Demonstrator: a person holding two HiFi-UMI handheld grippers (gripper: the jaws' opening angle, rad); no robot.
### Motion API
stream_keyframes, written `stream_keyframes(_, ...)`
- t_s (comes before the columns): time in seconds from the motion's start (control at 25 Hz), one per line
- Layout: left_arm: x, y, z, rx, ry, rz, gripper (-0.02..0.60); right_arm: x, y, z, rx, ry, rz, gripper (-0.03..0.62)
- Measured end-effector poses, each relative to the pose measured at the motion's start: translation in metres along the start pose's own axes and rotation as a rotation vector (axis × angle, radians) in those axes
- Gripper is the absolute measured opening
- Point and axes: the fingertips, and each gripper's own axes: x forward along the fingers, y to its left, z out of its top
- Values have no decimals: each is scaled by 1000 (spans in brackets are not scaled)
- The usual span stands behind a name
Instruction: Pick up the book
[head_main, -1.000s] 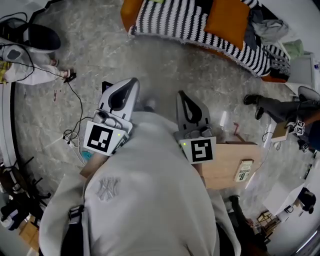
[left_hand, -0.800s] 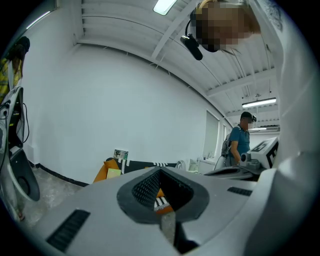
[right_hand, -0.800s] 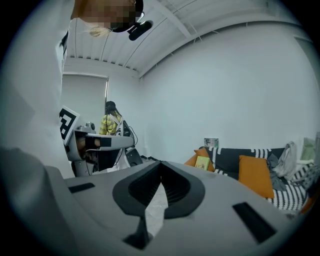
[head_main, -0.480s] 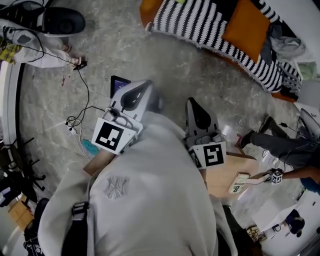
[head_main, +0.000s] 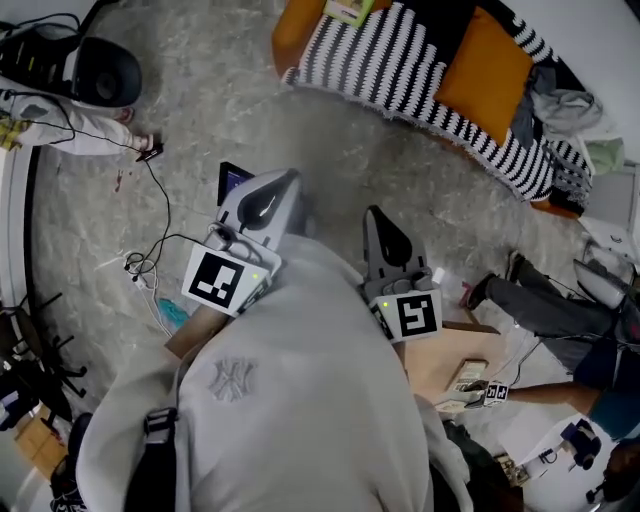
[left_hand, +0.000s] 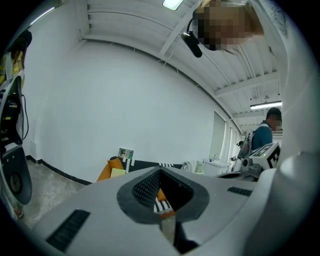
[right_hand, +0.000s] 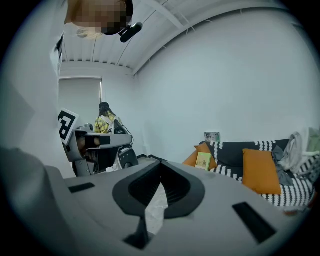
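Observation:
A green-yellow book (head_main: 350, 10) leans on the sofa at the far top edge of the head view; it also shows in the right gripper view as the book (right_hand: 203, 161) against an orange cushion. My left gripper (head_main: 283, 180) and right gripper (head_main: 375, 215) are held close to my chest, pointing over the floor toward the sofa, far from that book. Both are shut with nothing between their jaws, as seen at the left gripper (left_hand: 160, 171) and right gripper (right_hand: 161, 163). A second small book (head_main: 465, 378) lies on a wooden table (head_main: 440, 350) at my right.
The sofa (head_main: 420, 60) has a striped blanket and orange cushions (head_main: 483, 72). Cables (head_main: 150, 260) and a dark tablet (head_main: 233, 180) lie on the marble floor at left. Another person (head_main: 560, 310) reaches a small gripper (head_main: 492, 393) toward the table's book.
My view and both grippers have shifted toward the sofa, which now shows the leaning book. The other person's gripper has come in over the wooden table beside the small book.

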Motion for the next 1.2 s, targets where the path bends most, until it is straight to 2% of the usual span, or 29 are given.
stream_keyframes(0.48,58,65,43,2,-24,-31,9,77,-21,39,7,11,-35,17)
stream_keyframes(0.76,82,84,49,20,-21,-69,9,98,-38,46,25,-12,-113,17)
stream_keyframes(1.2,84,116,51,23,-2,-39,8,125,-33,50,64,-17,-106,17)
